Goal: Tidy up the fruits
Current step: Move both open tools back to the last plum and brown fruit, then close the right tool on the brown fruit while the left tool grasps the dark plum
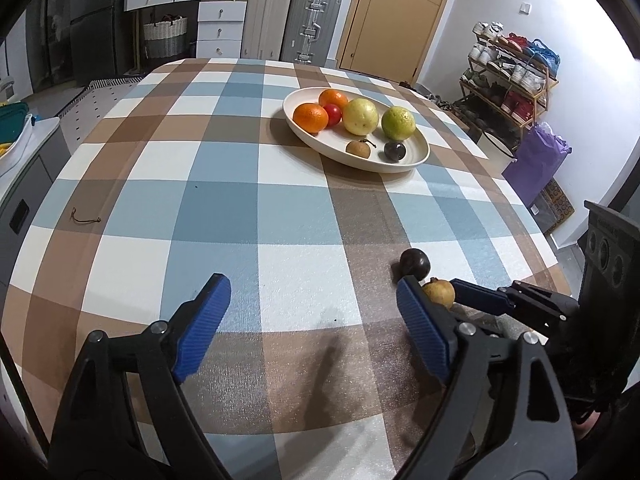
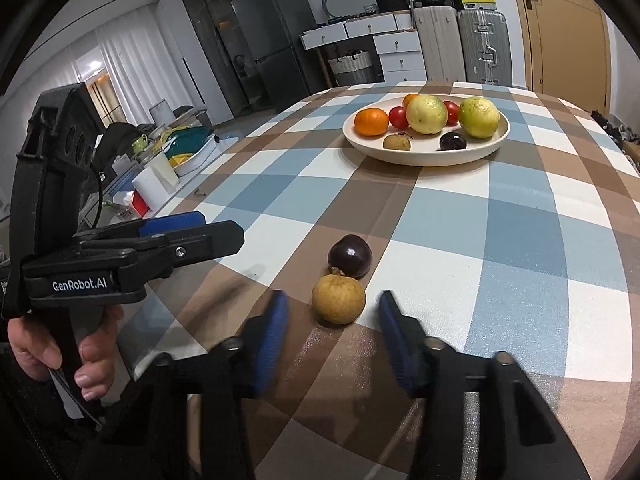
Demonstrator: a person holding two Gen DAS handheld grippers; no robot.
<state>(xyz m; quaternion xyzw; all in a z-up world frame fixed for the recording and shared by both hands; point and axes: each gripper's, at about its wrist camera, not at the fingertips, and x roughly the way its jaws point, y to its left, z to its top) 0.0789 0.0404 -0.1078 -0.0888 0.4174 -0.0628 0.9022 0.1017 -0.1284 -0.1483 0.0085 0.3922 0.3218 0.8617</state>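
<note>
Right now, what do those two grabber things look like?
Both are black plastic tongs with ridged blue pads. The left gripper has silver rivets on its jointed arms, and from the right wrist view it shows white "GenRobot.AI" lettering, a pistol-style handle, round holes in its body and a thin black cable. The right gripper looks the same.

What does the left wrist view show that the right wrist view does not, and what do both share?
Only the left wrist view shows the shoe rack, the purple bag and the brown cord on the tablecloth. Only the right wrist view shows the refrigerator, the hand gripping the left tool, and a second red fruit behind the yellow one. Both show the plate of fruit, the dark fruit and tan fruit loose on the checked tablecloth, and the suitcases.
</note>
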